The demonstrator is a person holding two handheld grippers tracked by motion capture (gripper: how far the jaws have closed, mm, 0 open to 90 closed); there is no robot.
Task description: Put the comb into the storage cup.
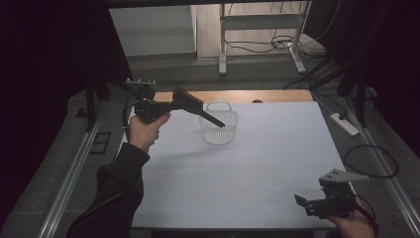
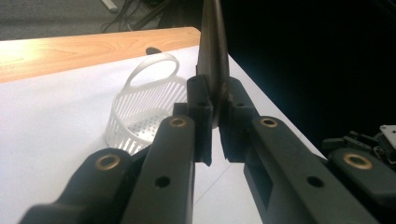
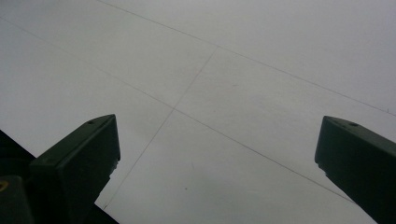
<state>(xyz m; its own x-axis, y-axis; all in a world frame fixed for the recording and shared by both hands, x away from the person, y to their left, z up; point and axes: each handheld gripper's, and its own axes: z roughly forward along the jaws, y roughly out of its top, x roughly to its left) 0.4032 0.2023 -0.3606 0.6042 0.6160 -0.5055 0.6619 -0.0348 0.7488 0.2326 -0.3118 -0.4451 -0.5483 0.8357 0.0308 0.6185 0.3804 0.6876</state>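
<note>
I see the white slotted basket (image 1: 218,125) just above the centre of the high view, nothing lying in it. My left gripper (image 1: 174,104), upper left, is clenched on a dark flat spatula (image 1: 198,109); its long axis slants down to the right, the thin end hanging over the basket. My right gripper (image 1: 308,204), lower right, stands released over the bare white table (image 1: 247,188).

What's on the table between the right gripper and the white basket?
Nothing: in the high view the white table is bare from the right gripper up to the white basket. The dark flat tool in the left gripper reaches over the basket from the other side.
</note>
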